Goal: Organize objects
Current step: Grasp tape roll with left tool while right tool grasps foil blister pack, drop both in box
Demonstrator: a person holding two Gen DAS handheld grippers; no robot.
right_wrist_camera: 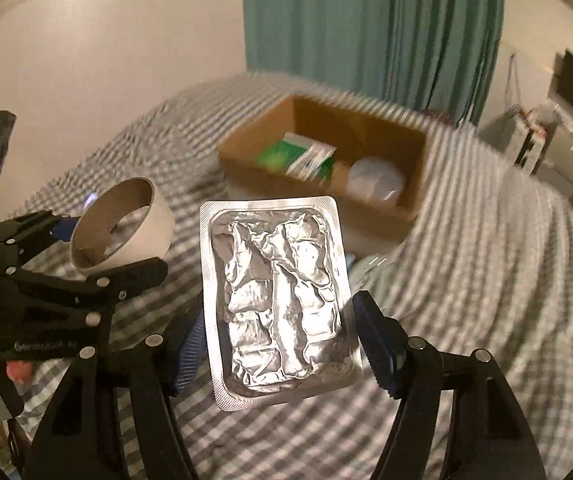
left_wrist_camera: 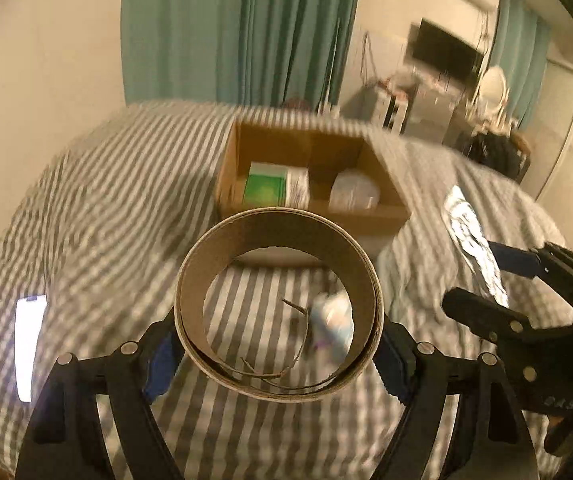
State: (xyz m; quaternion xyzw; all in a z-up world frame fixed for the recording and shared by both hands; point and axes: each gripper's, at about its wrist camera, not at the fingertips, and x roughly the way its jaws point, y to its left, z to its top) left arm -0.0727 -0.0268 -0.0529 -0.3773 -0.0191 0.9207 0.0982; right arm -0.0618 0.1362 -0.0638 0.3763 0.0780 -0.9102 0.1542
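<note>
**Both grippers loaded, box ahead on the bed**

Your left gripper [left_wrist_camera: 279,354] pinched a cardboard tape ring [left_wrist_camera: 279,304] by its outer wall, one finger on each side, and held it in the air above the striped bedspread [left_wrist_camera: 98,208]. You could see through the ring to the stripes beneath it, along with a small blurred item too smeared to name.

Your right gripper [right_wrist_camera: 282,344] pinched a silver foil blister pack [right_wrist_camera: 278,300] across its width, foil side up and crumpled, raised above the bed. In the left wrist view the same pack showed at the right edge, held edge-on in the right gripper.

The cardboard box [left_wrist_camera: 386,216] sat open on the bedspread beyond both grippers, well apart from the ring and the pack. Inside it, at the left, lay a green and white carton [left_wrist_camera: 266,188] with a white printed label end. At the right of the box lay a rounded, pale, translucent item [left_wrist_camera: 353,192]; blur kept you from telling what it was. A strip of bare cardboard floor showed between the two.

A lit phone [left_wrist_camera: 29,344] lay on the bedspread to the left of the left gripper. Teal curtains [left_wrist_camera: 242,32] hung behind the bed.
</note>
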